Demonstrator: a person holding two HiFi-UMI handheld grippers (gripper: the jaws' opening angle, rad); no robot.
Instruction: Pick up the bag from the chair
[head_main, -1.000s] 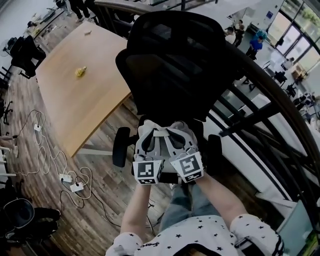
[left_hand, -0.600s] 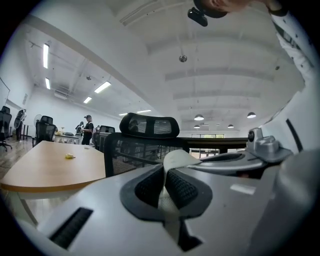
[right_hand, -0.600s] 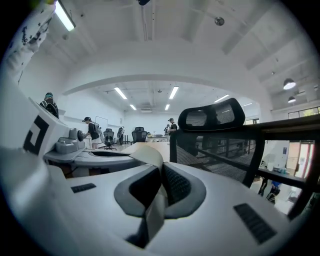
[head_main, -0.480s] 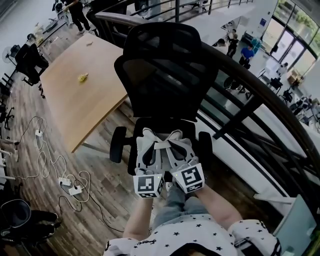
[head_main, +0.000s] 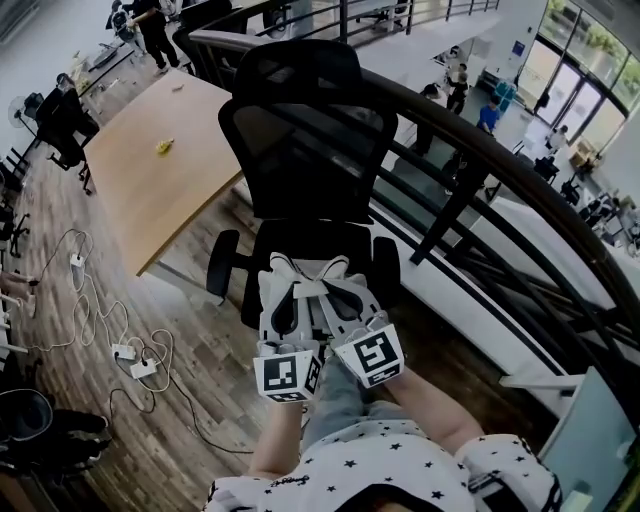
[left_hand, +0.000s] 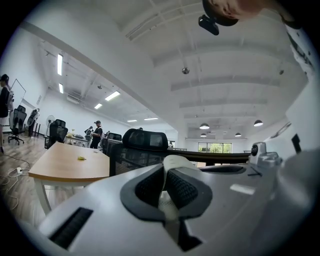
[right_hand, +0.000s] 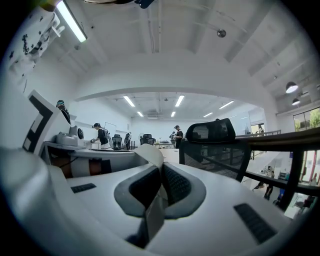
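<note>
Closest to us in the head view, at the bottom of the frame, is our star-print shirt (head_main: 370, 470), with both forearms reaching up from it. Just above those, low centre, are the two marker cubes, and then the left tongs (head_main: 285, 285) and right tongs (head_main: 345, 290) side by side, nearly touching at the tips.

The left gripper view shows the left tongs (left_hand: 165, 177) pinched fully together, dark pads meeting and nothing we can make out between them. It's the same in the right gripper view: the right tongs (right_hand: 161, 177) are closed pad to pad.

Right behind the tongs is the black mesh chair (head_main: 300, 150), taking up the middle and top of the frame. The tongs sit over the front of its seat. Honestly, we can't spot the bag in any view. The part of the seat behind the tongs is hidden, so we can't tell where it is.

Left of the chair is a wooden bench (head_main: 150, 180) with a small yellow thing (head_main: 162, 146) on it. White cables (head_main: 90, 320) trail over the plank floor at lower left. A dark railing (head_main: 480, 160) curves down the right side. People stand far off at the top of the frame.
</note>
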